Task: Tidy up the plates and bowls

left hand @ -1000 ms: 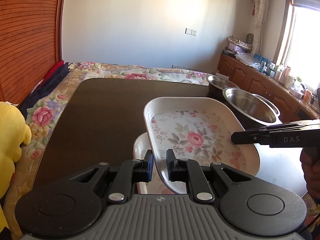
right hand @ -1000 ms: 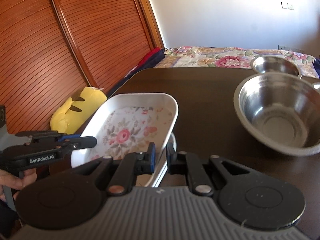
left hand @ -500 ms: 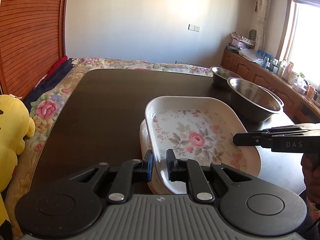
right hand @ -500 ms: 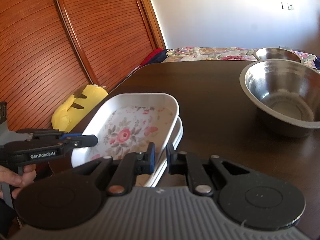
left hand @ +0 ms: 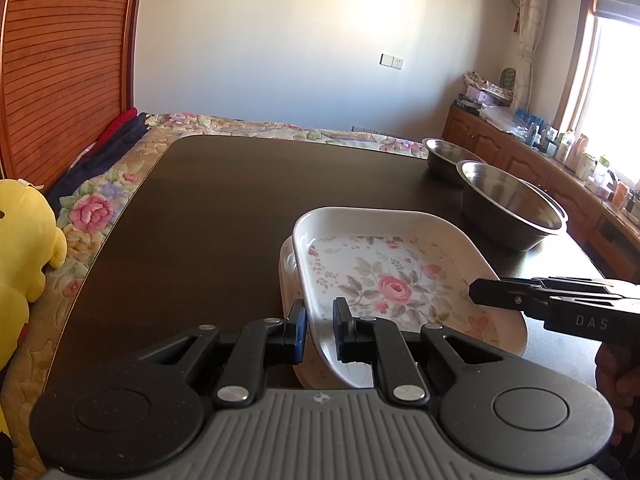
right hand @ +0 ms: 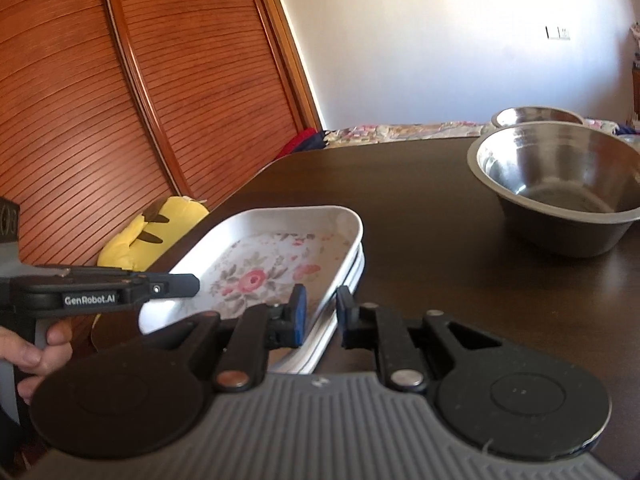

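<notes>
where sunlight falls, dark table (left hand: pixel 224 216)

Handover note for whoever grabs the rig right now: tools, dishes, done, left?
Left tool: shut on the near rim of the floral plate.
Right tool: shut on the same plate's opposite rim.
The plate sits, slightly skewed, atop the white plate beneath it, on the dark table.
Large steel bowl and small steel bowl stand separate at the table's far right.
Done: plates about stacked.
Left: release both tools, square up the stack, probably nest the bowls.
</notes>
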{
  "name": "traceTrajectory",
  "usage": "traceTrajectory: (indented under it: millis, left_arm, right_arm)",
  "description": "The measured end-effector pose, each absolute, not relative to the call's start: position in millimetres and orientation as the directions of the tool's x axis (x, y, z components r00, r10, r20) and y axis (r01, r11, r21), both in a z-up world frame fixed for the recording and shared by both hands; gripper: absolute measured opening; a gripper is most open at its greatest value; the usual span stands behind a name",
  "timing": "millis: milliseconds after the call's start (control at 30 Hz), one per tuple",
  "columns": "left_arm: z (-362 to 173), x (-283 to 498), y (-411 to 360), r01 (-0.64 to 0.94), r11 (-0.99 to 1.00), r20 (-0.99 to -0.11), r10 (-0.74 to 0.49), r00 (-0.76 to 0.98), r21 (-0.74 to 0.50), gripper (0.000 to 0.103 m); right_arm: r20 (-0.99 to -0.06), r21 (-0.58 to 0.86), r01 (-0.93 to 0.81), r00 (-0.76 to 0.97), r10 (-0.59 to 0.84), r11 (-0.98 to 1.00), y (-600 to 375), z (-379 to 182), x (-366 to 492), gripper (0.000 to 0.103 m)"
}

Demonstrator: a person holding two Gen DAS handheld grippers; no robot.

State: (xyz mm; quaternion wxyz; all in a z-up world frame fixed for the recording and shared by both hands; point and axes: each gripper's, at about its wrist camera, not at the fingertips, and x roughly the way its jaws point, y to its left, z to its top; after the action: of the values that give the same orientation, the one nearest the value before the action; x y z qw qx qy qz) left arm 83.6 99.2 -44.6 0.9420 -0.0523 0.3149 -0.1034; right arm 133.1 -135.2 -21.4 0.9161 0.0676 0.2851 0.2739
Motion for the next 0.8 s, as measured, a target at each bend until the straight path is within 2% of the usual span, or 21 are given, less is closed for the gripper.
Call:
traceTrajectory:
  millis: [567,633,700,800]
  left_arm:
    - [-43,83,102,0.144,0.976,-0.581,-0.213,0.786,-0.163,0.018]
    - [-41,82,102,0.141,0.977,-0.575,-0.208,0.791,-0.159,0.021]
    - [-38,81,101,0.136,0.98,-0.562,-0.193,0.804,-0.142,0.033]
    - [-35,80,103,0.135,0.981,-0.553,-0.19,0.811,-0.138,0.034]
  right_arm:
    - [-0.457,0.244,-0.475,0.712,0.533,0.845,-132,-20,132,0.018]
    - [-0.455,0.246,-0.476,0.712,0.535,0.844,-133,-20,132,0.018]
    - [-0.449,0.245,-0.48,0.713,0.538,0.842,-132,-19,131,0.018]
    - [-0.449,0.227,-0.486,0.717,0.533,0.844,-130,-19,129,0.018]
